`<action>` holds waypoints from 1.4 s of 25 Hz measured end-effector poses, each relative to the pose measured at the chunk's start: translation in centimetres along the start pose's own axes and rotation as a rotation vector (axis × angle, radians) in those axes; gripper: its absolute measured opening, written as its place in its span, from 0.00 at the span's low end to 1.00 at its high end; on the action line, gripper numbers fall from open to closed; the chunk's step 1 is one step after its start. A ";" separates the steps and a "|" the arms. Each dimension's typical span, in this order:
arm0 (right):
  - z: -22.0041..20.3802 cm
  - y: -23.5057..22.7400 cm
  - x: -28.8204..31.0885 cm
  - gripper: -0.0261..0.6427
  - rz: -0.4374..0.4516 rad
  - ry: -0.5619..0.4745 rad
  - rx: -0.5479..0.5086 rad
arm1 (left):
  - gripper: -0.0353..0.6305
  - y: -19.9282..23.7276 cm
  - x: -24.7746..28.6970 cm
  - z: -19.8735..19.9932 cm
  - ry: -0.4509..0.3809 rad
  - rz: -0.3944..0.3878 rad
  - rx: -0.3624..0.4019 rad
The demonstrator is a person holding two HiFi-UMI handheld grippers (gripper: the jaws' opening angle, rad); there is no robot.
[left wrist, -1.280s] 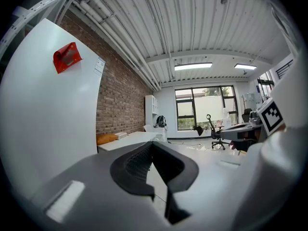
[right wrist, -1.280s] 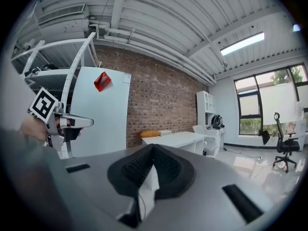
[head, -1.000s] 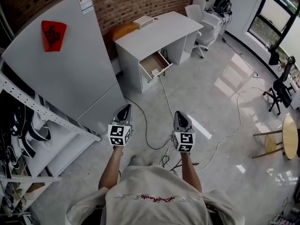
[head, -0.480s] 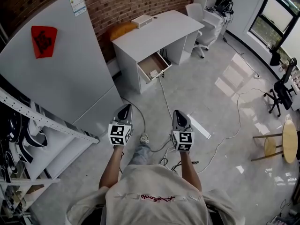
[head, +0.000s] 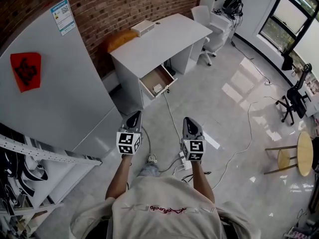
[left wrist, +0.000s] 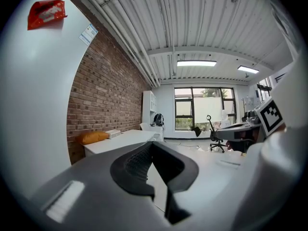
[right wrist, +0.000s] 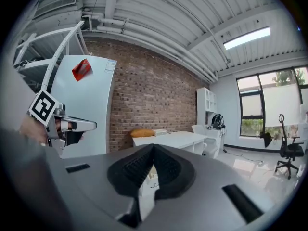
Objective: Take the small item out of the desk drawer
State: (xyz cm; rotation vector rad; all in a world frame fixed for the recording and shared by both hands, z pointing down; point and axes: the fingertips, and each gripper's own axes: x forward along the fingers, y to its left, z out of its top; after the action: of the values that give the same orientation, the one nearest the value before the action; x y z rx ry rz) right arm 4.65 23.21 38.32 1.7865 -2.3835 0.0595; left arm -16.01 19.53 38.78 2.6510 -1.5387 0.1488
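Note:
The white desk [head: 164, 36] stands against the brick wall, well ahead of me. Its wooden drawer [head: 155, 81] is pulled open, and a small pale item [head: 157, 88] lies inside. My left gripper [head: 134, 115] and right gripper [head: 190, 120] are held side by side in front of my body over the floor, far short of the drawer. Both are shut with nothing between the jaws. In the left gripper view the left gripper [left wrist: 152, 144] points toward the desk [left wrist: 122, 141]. The right gripper [right wrist: 153, 146] faces the desk [right wrist: 173, 139] too.
A tall white cabinet [head: 55, 83] and a metal rack [head: 35, 153] fill the left side. Cables [head: 172, 116] and a power strip [head: 151, 159] lie on the floor between me and the desk. A white chair [head: 209, 19], a black chair [head: 294, 96] and a round stool [head: 303, 146] stand to the right.
The view has shifted forward toward the desk, so the open drawer sits nearer and more to the left. Both grippers keep the same pose and stay shut.

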 end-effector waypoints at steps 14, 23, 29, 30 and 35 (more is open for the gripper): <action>3.7 -2.7 14.9 0.06 -0.044 -0.004 -0.028 | 0.06 8.6 13.1 3.2 -0.032 -0.059 -0.021; 3.3 -4.0 18.2 0.06 -0.066 0.012 -0.020 | 0.06 10.2 17.0 3.1 -0.028 -0.082 -0.020; 2.9 -4.9 19.6 0.06 -0.068 0.015 -0.004 | 0.06 10.4 18.3 2.5 -0.009 -0.081 -0.020; 2.6 -5.1 19.9 0.06 -0.066 0.017 -0.001 | 0.06 10.5 18.6 2.2 -0.003 -0.079 -0.021; 1.4 -6.5 22.5 0.06 -0.052 0.029 0.012 | 0.06 11.0 21.4 1.5 0.010 -0.069 -0.019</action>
State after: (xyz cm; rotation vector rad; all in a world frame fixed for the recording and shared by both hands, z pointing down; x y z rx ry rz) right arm 4.62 -0.19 39.90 1.8389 -2.3200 0.0929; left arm -14.96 -4.57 39.98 2.6809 -1.4359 0.1424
